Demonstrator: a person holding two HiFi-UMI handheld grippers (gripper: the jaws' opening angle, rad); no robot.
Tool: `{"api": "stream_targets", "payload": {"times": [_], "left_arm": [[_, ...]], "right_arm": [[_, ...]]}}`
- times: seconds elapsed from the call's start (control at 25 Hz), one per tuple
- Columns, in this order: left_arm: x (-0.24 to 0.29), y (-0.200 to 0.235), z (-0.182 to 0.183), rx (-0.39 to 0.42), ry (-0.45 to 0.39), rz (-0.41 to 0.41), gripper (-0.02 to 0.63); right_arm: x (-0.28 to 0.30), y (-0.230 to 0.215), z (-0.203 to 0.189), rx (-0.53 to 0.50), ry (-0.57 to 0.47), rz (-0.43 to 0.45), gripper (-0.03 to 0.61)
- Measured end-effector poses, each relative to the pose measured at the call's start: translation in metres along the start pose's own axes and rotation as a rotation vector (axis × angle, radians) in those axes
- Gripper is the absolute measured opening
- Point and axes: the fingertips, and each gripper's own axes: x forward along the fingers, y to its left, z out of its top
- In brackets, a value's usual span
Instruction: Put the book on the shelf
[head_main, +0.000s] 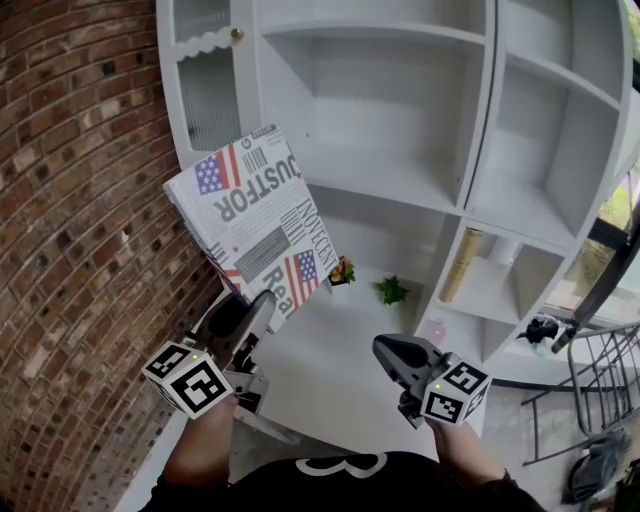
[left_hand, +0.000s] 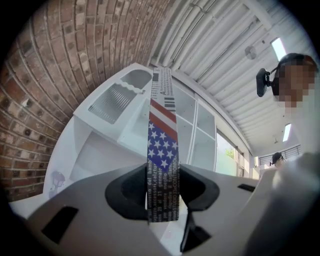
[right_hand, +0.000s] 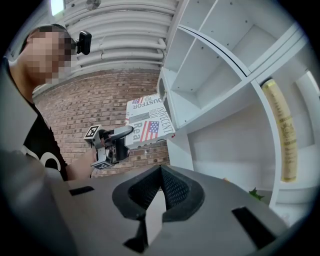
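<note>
Book (head_main: 255, 215) up in the air at left, in front of the shelf's left end, not on any board yet. Cover turned up and toward the head camera: newsprint pattern, flag patches, big dark lettering. Tilted, far edge higher than near edge. Pinched at its near lower edge by left gripper (head_main: 248, 308). Seen edge-on along that gripper, a narrow printed strip standing upright between the two pads, both pressed against it.

Right gripper (head_main: 398, 352) to the lower right of the book, well apart from it, touching nothing. Jaws closed pad to pad, nothing between them.

Shelf (head_main: 400, 180) white, open compartments across the far side, most of them bare. At its left end a ribbed-glass door (head_main: 205, 95) with a small brass knob (head_main: 237, 34). Gold roll (head_main: 462, 265) leaning in a lower right compartment. Two small plants (head_main: 392, 291) on the low white ledge (head_main: 330, 340) below — one green, the other with yellowish bits, just beyond the book's right corner. Brick wall (head_main: 70, 220) all along the left.
</note>
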Motion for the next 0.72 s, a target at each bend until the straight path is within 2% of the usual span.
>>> {"api": "stream_targets", "payload": {"times": [0.32, 0.72], "left_arm": [[0.048, 0.003, 0.026, 0.047, 0.008, -0.071, 0.155], [0.102, 0.003, 0.061, 0.157, -0.001, -0.114, 0.155]], "right_arm": [[-0.009, -0.02, 0.009, 0.008, -0.016, -0.092, 0.011], [-0.002, -0.036, 0.047, -0.034, -0.064, -0.163, 0.011]]}}
